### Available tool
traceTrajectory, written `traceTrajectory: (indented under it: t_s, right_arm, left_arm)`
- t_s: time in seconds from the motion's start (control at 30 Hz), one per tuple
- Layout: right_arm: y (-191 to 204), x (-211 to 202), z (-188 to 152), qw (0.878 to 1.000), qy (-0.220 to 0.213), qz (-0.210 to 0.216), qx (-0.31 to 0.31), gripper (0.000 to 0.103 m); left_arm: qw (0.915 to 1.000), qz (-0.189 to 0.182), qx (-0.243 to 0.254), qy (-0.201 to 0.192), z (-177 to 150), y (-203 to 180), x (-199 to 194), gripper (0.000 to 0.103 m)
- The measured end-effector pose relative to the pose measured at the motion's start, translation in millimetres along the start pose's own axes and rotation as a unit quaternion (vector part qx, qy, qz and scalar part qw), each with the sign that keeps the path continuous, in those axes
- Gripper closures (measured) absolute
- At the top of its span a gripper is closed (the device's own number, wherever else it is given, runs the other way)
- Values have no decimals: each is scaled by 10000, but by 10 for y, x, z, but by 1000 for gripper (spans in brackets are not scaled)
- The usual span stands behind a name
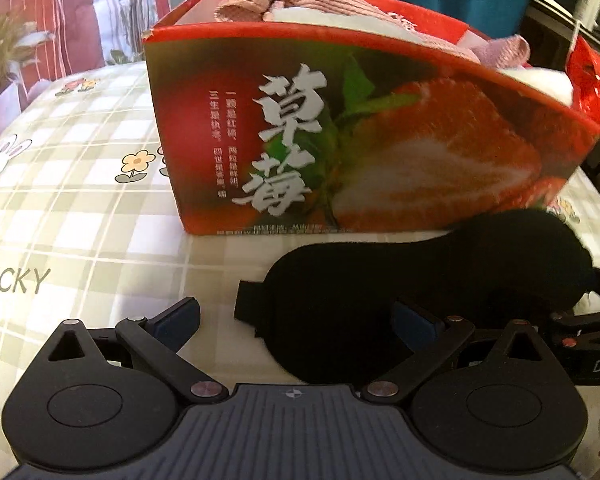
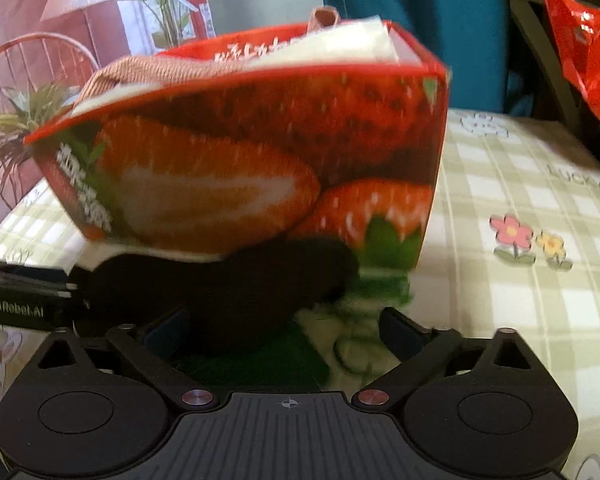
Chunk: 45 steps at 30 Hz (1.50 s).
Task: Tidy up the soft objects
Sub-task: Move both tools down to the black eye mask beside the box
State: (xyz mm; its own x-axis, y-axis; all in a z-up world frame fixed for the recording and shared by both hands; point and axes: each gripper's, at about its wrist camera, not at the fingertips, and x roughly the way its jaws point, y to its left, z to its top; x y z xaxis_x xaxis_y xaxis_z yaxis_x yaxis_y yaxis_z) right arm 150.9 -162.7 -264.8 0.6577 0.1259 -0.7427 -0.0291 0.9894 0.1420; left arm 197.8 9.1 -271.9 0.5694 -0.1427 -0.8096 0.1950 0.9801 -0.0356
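Black eye mask (image 1: 420, 280) flat on checked bedding (image 1: 80, 208) before strawberry box (image 1: 340, 140); both grippers' fingers wide, holding nothing.

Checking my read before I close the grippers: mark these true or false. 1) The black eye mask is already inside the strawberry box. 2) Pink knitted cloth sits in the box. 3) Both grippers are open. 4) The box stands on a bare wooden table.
1) False: the black eye mask lies on the bedding in front of the strawberry box, outside it.
2) True: the pink knitted cloth bulges over the box's rim.
3) True: the left gripper and the right gripper both stand open, pressing on nothing.
4) False: it stands on checked bedding printed with flowers.
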Motion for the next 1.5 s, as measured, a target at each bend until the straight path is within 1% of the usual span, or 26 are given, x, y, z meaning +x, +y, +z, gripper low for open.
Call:
traceTrajectory:
  t_s: [0.1, 0.17, 0.23, 0.53, 0.67, 0.77, 0.97, 1.13, 1.27, 1.47, 1.5]
  right_arm:
    - [1, -56, -89, 9999, -115, 50, 12, 10]
    - [-9, -82, -117, 9999, -131, 76, 50, 13]
    - [-21, -101, -142, 9998, -162, 67, 7, 14]
    - [-3, -191, -335, 9982, -362, -26, -481, 13]
    - [17, -187, -358, 9973, -424, -28, -601, 13]
    - [30, -188, -405, 9957, -505, -64, -770, 13]
    - [15, -206, -416, 9956, -527, -24, -771, 12]
    - [-44, -276, -425, 9967, -462, 47, -667, 13]
    - [-65, -358, -385, 9978, -424, 125, -497, 17]
    - [-77, -557, -302, 9972, -604, 161, -410, 21]
    - [-99, -587, -294, 9973, -606, 192, -361, 24]
  left_arm:
    - [9998, 83, 167, -19, -73, -42, -27, 1]
    - [9997, 105, 219, -50, -126, -65, -52, 1]
    - [9996, 140, 247, -92, -204, -85, -75, 1]
    - [9992, 240, 265, -201, -329, -99, -165, 1]
    - [9990, 271, 247, -271, -410, -128, -211, 1]
    - [9988, 278, 239, -318, -389, -121, -206, 1]
    - [9981, 344, 204, -464, -423, -140, -214, 0]
    - [9980, 296, 249, -505, -461, -147, -256, 0]
    - [9979, 286, 262, -514, -466, -147, -265, 0]
    - [9979, 286, 258, -527, -464, -151, -265, 0]
    - [9979, 288, 257, -528, -462, -152, -266, 0]
